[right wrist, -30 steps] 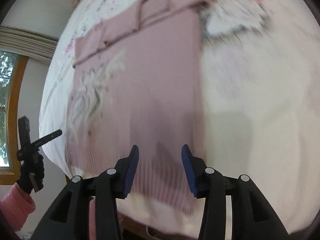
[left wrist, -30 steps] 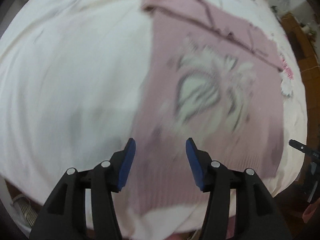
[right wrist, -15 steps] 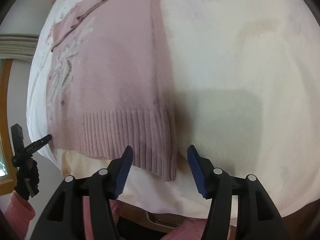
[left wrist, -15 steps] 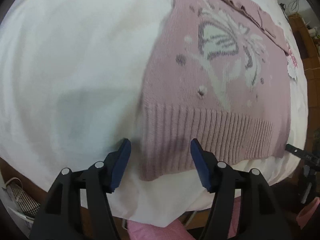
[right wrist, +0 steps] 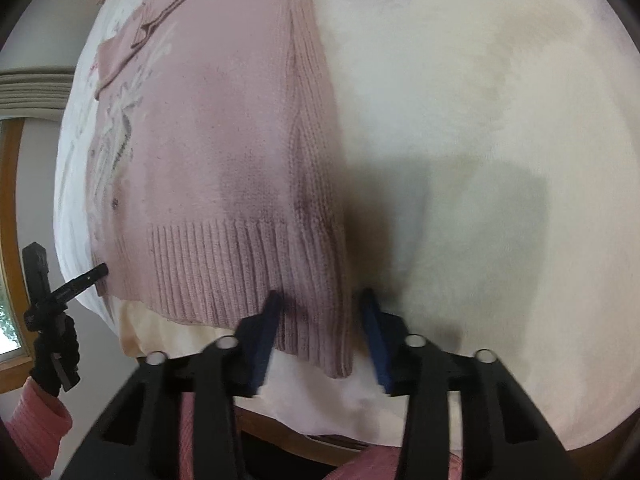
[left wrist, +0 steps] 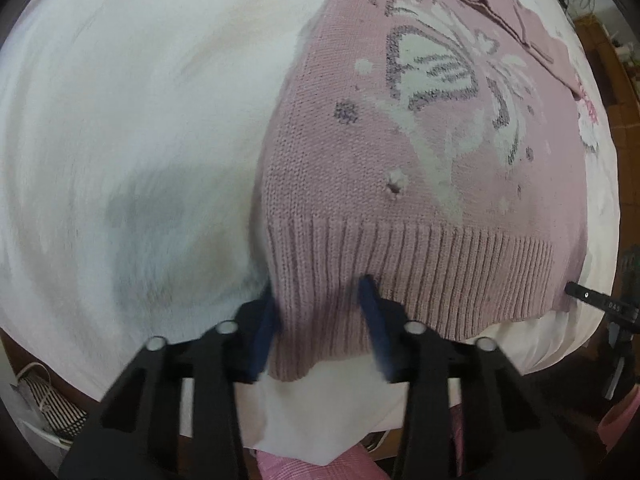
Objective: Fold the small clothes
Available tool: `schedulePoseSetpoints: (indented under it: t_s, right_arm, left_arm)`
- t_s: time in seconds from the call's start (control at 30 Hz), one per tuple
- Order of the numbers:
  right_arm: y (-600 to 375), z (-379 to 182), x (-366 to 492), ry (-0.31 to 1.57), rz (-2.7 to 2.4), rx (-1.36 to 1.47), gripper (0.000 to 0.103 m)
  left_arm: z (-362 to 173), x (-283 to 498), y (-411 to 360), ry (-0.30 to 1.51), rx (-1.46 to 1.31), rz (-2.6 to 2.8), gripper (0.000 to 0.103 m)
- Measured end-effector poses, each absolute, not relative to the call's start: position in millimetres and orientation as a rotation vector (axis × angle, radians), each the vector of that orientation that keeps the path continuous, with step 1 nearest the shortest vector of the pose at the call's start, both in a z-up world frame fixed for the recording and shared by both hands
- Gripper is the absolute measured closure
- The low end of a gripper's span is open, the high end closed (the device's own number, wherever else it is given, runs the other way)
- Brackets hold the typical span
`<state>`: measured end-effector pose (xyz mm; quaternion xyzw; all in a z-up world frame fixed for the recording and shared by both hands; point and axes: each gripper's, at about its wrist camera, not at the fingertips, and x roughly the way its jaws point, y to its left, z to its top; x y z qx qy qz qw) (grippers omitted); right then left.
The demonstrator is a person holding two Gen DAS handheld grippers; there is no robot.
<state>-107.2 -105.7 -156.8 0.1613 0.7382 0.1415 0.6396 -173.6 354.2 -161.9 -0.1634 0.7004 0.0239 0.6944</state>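
The sweater (left wrist: 420,184) is pink with a white and grey butterfly (left wrist: 436,64). The bed cover (left wrist: 140,120) is white. The gripper pads (right wrist: 264,340) are blue.

One pink sweater (left wrist: 420,184) lies ahead of the tongs on one white bed (left wrist: 140,120). Two tongs show: the left tongs (left wrist: 320,320) and the right tongs (right wrist: 320,328), each with two blue-padded fingers spread apart.

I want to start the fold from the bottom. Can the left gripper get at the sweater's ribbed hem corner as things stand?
Probably yes: the left gripper is open, its fingers straddling the corner of the ribbed hem of the pink sweater, with nothing lying across it.
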Motion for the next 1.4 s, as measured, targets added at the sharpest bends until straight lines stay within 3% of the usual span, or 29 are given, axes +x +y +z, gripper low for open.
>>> schedulePoseSetpoints:
  t_s: [0.03,0.07,0.1,0.43,0.73,1.2,1.4]
  right_arm:
    - [-106.9,-158.1,-106.3,1.695,0.354,0.417,0.091]
    - [-108.0,-158.1,-105.5,1.698,0.366,0.444,0.091]
    - [-108.5,-155.6,-104.4,1.692,0.379,0.451,0.092]
    - [-125.9,-110.5,-70.4,1.563,0.521,0.711,0.093]
    - [-126.5,-95.7,10.4,1.449,0.514,0.826,0.093]
    - [-135.2,-155.0,83.9,1.510,0.401,0.872,0.093]
    - [-139.0,-160.6,83.9,1.534,0.398,0.888,0.090]
  left_arm:
    - [-161.0,-171.7,353.8,1.565,-0.369,0.042,0.077]
    - [-160.0,-170.1,353.7,1.566,-0.375,0.037,0.085]
    - [-158.8,-168.4,354.4,1.567,-0.384,0.029,0.087]
    - [-119.8,-140.6,377.1,1.470,-0.603,-0.034,0.093]
    - [-91.8,-69.8,386.2,1.321,-0.594,-0.059,0.094]
    - [-145.7,0.6,416.7,1.337,-0.599,-0.010,0.093]
    - [-151.3,-5.3,434.2,1.336,-0.755,-0.012,0.089]
